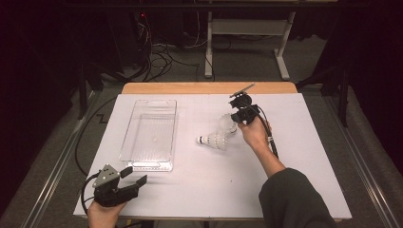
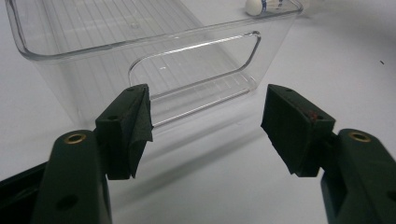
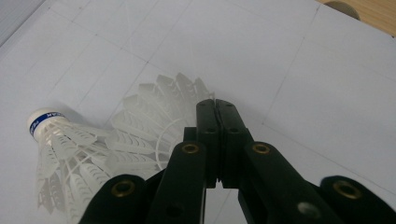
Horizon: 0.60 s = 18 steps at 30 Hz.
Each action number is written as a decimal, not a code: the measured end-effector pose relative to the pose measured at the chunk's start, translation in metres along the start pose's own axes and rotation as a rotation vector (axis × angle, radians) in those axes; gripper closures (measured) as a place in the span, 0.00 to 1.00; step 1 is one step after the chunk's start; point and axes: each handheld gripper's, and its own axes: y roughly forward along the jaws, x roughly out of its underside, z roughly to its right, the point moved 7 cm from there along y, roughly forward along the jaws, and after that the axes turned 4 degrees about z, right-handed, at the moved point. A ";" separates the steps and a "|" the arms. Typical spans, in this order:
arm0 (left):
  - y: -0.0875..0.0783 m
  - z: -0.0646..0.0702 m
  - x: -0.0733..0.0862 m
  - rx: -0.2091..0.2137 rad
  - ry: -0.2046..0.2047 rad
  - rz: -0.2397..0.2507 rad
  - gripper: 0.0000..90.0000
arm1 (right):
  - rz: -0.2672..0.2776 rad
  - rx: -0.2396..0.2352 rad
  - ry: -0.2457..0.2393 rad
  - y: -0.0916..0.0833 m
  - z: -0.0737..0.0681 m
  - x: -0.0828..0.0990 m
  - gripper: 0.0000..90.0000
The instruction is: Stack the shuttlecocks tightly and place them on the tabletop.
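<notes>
Two white shuttlecocks sit near the middle of the white table. One shuttlecock (image 1: 214,140) (image 3: 60,140) lies on its side, its blue-banded cork pointing left. My right gripper (image 1: 234,122) (image 3: 215,105) is shut on the feather rim of the second shuttlecock (image 1: 226,123) (image 3: 159,107), whose skirt opens toward the gripper right beside the lying one. A clear plastic tray (image 1: 124,142) (image 2: 70,70) stands empty at the left. My left gripper (image 1: 136,175) (image 2: 205,121) rests open near the table's front edge, just short of the tray's near end wall, with nothing between its fingers.
The white sheet (image 1: 304,156) covers a wooden table (image 1: 209,88), which shows as a strip at the far edge. Beyond it are cables on the floor (image 1: 157,57) and the legs of a white frame (image 1: 283,57). A metal rail (image 1: 57,161) runs along the table's left side.
</notes>
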 end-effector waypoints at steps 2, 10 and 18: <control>0.000 0.000 0.000 0.000 0.000 0.000 0.37 | 0.003 0.000 0.005 -0.002 0.001 0.002 1.00; 0.000 0.000 0.000 -0.001 0.000 0.000 0.37 | 0.021 -0.020 -0.001 -0.011 0.002 0.007 1.00; 0.000 0.001 0.000 0.001 0.006 -0.005 0.37 | 0.035 -0.056 -0.016 -0.019 -0.004 0.019 1.00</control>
